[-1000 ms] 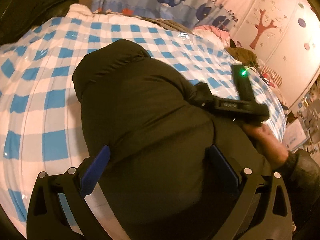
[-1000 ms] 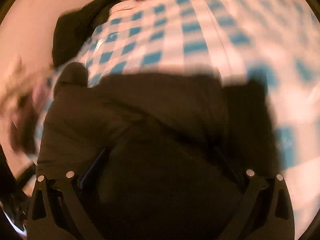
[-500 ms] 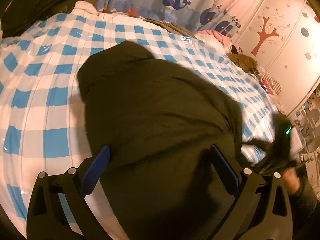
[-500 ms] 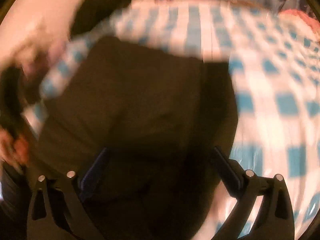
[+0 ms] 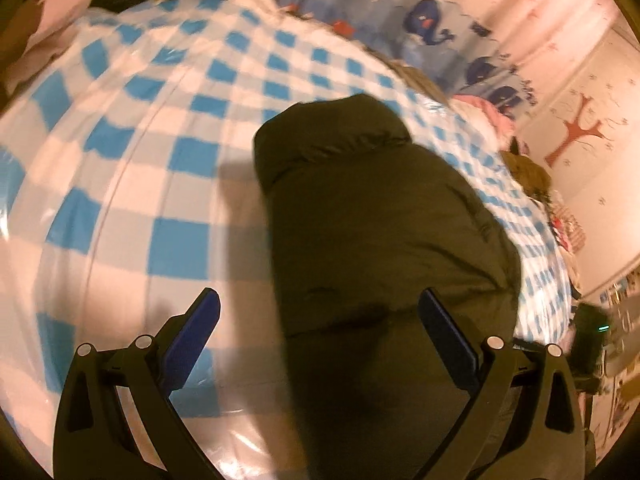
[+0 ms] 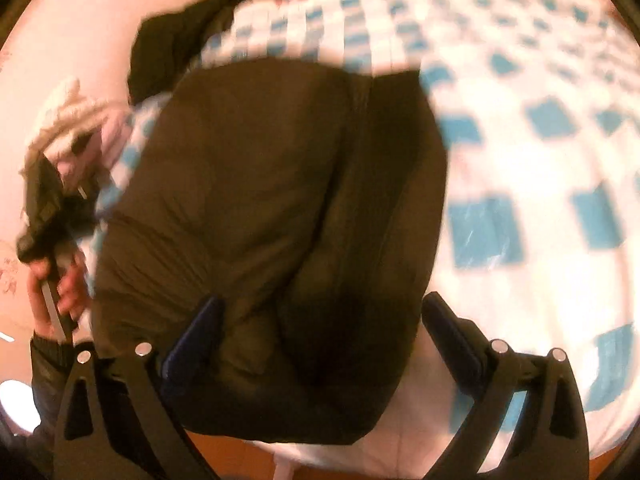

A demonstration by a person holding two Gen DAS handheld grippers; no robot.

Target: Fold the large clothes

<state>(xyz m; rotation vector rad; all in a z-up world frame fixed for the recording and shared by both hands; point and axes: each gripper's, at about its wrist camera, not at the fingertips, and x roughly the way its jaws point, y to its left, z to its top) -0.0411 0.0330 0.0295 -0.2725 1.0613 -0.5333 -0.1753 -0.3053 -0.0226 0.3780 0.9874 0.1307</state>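
Note:
A dark puffy jacket (image 5: 380, 232) lies folded into a thick bundle on the blue-and-white checked bed cover (image 5: 132, 160). My left gripper (image 5: 320, 312) hovers open above the jacket's near end, nothing between its blue pads. In the left wrist view the right gripper (image 5: 592, 336) is a dark blur with a green light at the bed's right edge. In the right wrist view the jacket (image 6: 272, 208) fills the centre, and my right gripper (image 6: 322, 308) stands open over its near edge, empty. A hand (image 6: 60, 284) holds the left gripper (image 6: 44, 200) beside the jacket's left side.
A whale-print curtain (image 5: 400, 12) and a wall with a red tree decal (image 5: 576, 132) stand behind the bed. Another dark garment (image 6: 180, 36) lies at the head end. Pink and brown clothes (image 5: 524, 168) pile along the far right side. Orange floor (image 6: 224, 456) shows below the bed edge.
The right gripper has left the top of the jacket and drawn back to the bed's right edge. The left view has swung left, showing more bare cover. Both stay open.

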